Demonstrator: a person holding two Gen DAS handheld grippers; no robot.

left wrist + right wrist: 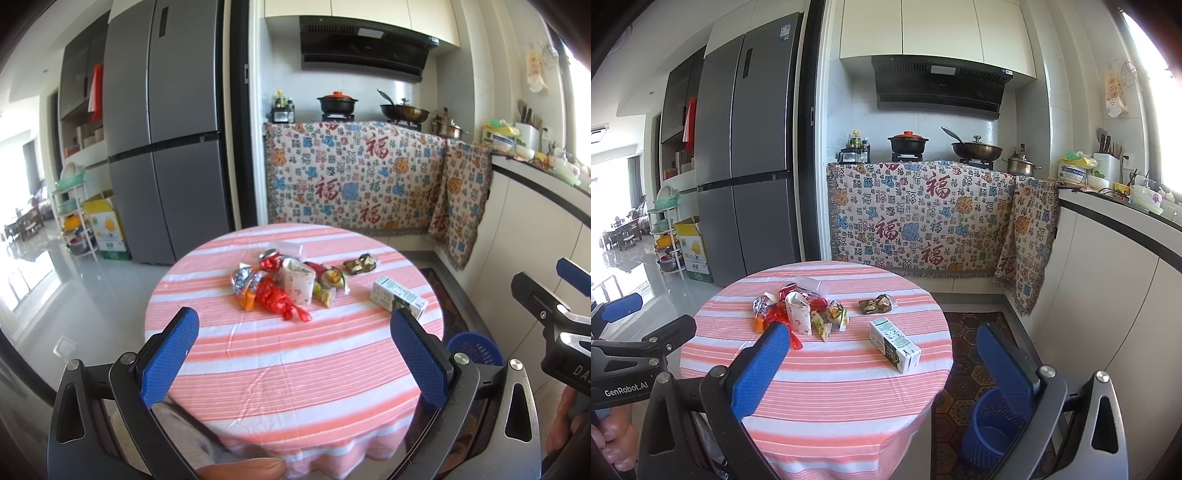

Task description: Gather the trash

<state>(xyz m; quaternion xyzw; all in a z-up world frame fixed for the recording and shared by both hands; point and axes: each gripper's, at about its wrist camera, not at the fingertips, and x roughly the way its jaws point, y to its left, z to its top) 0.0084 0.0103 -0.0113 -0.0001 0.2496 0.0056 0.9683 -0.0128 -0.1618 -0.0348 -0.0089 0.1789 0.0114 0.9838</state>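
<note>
1. Table [849, 406] – round, striped cloth, all the trash sits on the far half. Both grippers hang back over the near edge: left gripper [293, 354] and right gripper [882, 369] are both wide apart with nothing between the fingers.
2. Bin [988, 435] – blue mesh basket on the floor just right of the table, looks empty as far as I can see in.
3. Carton [894, 345] – lying on its side, off alone on the right. Probably light and stiffish; I'd pinch across the narrow faces, gently or it'll crush.
4. Cup [798, 314] – paper, in the pile, squashes easily; grab by the rim wall.
5. Wrappers [273, 291] – crinkly foil, weightless, slippery; pinch a bunched end.
6. Dark packet [877, 304] – flat, between pile and carton, tricky to get under.
</note>
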